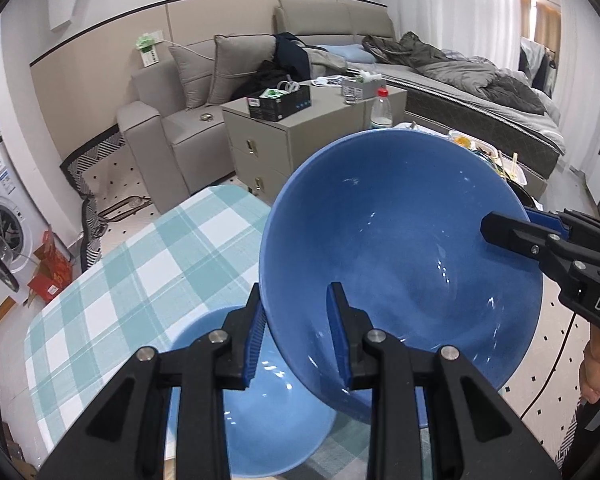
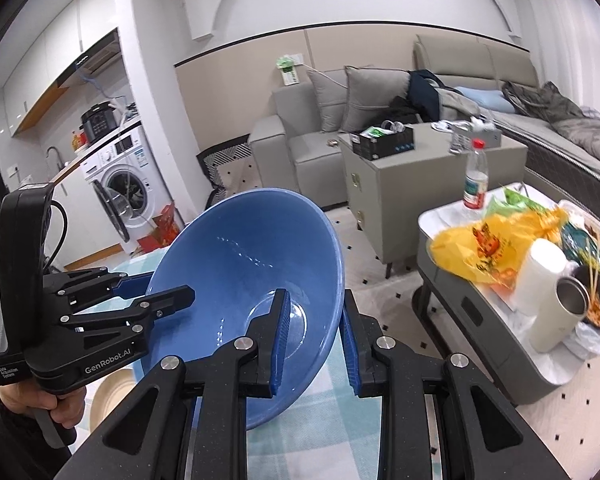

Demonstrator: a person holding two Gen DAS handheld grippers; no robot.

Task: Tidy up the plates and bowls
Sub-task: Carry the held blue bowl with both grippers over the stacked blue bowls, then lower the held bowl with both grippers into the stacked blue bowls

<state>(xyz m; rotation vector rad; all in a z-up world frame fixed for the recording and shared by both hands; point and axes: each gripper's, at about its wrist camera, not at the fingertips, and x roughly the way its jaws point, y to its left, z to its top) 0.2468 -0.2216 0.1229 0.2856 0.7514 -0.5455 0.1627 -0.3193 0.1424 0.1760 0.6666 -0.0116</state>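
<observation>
I hold the large blue bowl (image 1: 400, 248) tilted in the air above the checked tablecloth (image 1: 140, 256), left gripper (image 1: 296, 336) and right gripper (image 2: 316, 340) each clamped on opposite rims. A second blue bowl (image 1: 260, 408) sits below at the near edge. Stacking looks unfinished; a cream dish (image 2: 112, 396) waits.

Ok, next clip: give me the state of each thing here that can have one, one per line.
Big blue bowl: lifted off the table, tilted, held at two rim spots.
Left gripper: shut on the bowl's rim.
Right gripper: shut on the opposite rim.
Second blue bowl: upright on the checked tablecloth, empty.
Washing machine door: open.
Bottle: upright, red cap on.
</observation>
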